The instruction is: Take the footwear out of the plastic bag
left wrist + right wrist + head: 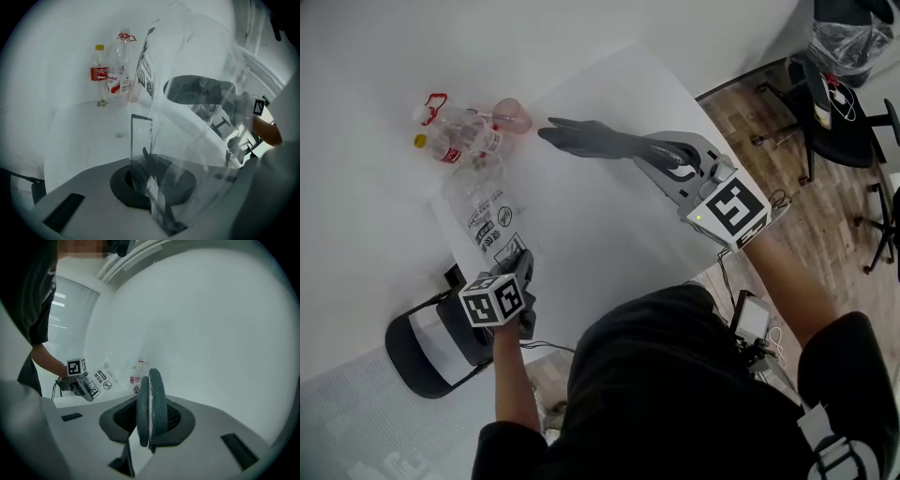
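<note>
So the left tongs (521,265) are pinched shut on the clear plastic bag (483,211), right tongs (667,161) clamping grey slippers (591,139) outside it.

Light: we see bright, even light on the white table (600,225), with only faint shadows.
Source: we see daylight glowing through blinds (70,333) in the right gripper view.
Glare: we see the clear bag (197,56) shine and veil things behind it.
Edges: we see both gripper views bend and darken outward.
</note>
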`<state>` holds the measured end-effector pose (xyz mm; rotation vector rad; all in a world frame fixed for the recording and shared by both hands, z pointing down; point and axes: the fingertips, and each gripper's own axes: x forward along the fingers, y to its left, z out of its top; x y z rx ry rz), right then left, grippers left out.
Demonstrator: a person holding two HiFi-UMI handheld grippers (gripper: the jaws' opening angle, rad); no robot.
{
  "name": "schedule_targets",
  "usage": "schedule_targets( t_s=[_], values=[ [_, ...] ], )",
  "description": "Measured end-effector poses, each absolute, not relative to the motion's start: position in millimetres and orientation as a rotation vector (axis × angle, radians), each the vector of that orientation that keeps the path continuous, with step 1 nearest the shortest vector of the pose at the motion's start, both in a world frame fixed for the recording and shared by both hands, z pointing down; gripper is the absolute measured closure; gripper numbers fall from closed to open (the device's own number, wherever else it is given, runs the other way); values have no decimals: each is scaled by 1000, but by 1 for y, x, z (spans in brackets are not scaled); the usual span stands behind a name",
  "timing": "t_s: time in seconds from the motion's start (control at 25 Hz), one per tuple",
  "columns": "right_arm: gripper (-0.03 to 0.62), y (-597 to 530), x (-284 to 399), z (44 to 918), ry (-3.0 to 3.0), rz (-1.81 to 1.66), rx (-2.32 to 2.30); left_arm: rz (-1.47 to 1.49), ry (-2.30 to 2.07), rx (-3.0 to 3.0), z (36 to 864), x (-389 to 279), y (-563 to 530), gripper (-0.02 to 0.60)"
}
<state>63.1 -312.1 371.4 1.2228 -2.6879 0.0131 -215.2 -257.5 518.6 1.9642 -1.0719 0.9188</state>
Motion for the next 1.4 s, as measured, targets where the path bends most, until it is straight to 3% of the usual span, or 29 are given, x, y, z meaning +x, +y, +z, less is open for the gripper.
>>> schedule_targets(
  t_s=[0.44, 1.4],
  values=[
    [516, -287, 67, 432, -2616, 181, 1222, 921, -985, 1894, 559, -186, -223, 558],
    [516, -283, 59, 435, -2629, 191, 1175, 889, -982, 1886, 564, -171, -218, 558]
  ],
)
